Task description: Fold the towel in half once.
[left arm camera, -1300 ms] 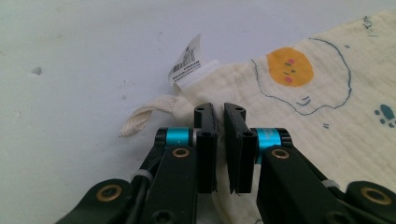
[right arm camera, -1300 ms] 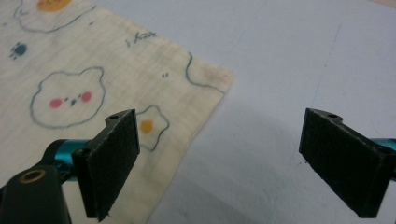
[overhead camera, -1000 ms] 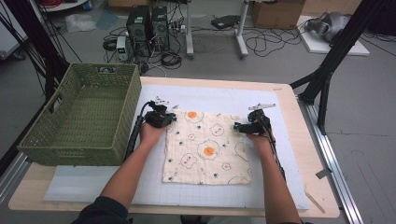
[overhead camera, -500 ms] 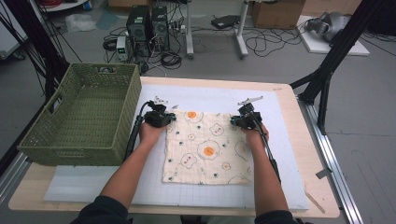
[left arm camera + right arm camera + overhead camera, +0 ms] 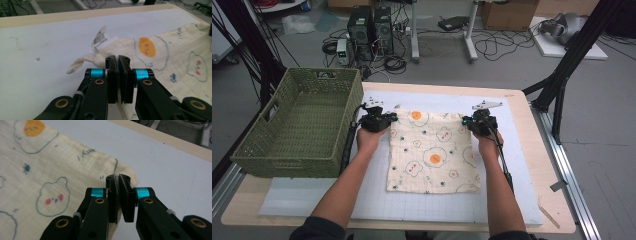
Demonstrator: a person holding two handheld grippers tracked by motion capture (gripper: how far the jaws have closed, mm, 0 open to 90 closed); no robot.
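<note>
Each gripper [image 5: 119, 75] had two black jaws with ridged pads, blue collars, brass-coloured screws and a black cable; the person [image 5: 337, 200] wore dark short sleeves

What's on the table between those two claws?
The printed cloth: its far edge stretches from the left claw to the right claw, each pinching a corner, as the high view shows.

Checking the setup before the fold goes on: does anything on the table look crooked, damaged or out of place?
Nothing stands out. The cloth lies flat and fairly square on the white mat, each far corner pinched by a shut hand-held gripper, left and right. Its label sticks out at the left corner, which is normal.
</note>
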